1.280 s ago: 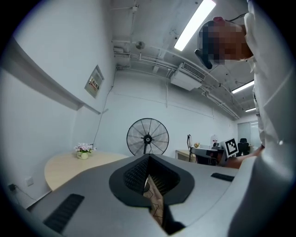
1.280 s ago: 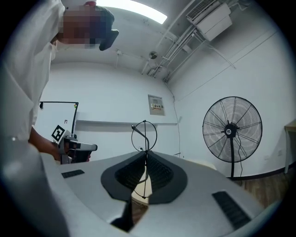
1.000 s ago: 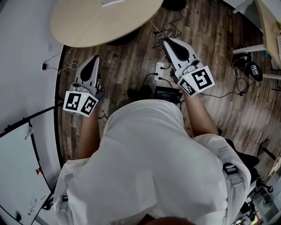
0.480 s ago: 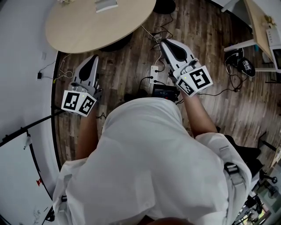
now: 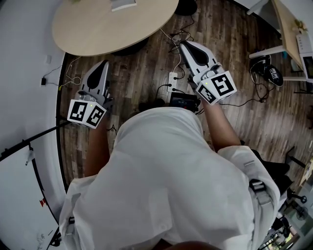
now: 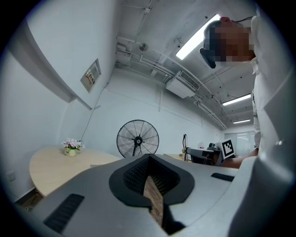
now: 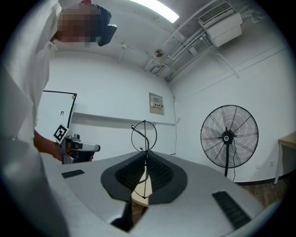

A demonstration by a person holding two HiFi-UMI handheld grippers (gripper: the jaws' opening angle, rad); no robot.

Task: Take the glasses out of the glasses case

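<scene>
My right gripper (image 7: 145, 161) is shut on thin wire-rimmed glasses (image 7: 144, 135). One round lens ring stands up above the closed jaws, and the rest of the frame runs down between them. In the head view this right gripper (image 5: 185, 47) is held out over the wooden floor, and the glasses are too thin to make out there. The left gripper (image 5: 101, 67) is held out on the other side, near the round table (image 5: 93, 29). Its jaws are closed with nothing between them in the left gripper view (image 6: 148, 162). A pale flat object (image 5: 120, 4) lies on the table's far side.
A power strip (image 5: 172, 80), a black box (image 5: 184, 103) and loose cables lie on the floor between the grippers. A standing fan (image 7: 229, 136) is by the wall. A small flower pot (image 6: 70, 147) sits on the table. A whiteboard (image 5: 19, 205) is at my left.
Both grippers hold almost the same pose in front of the person. The head view has shifted slightly, so the table and floor sit a little differently in the frame.
</scene>
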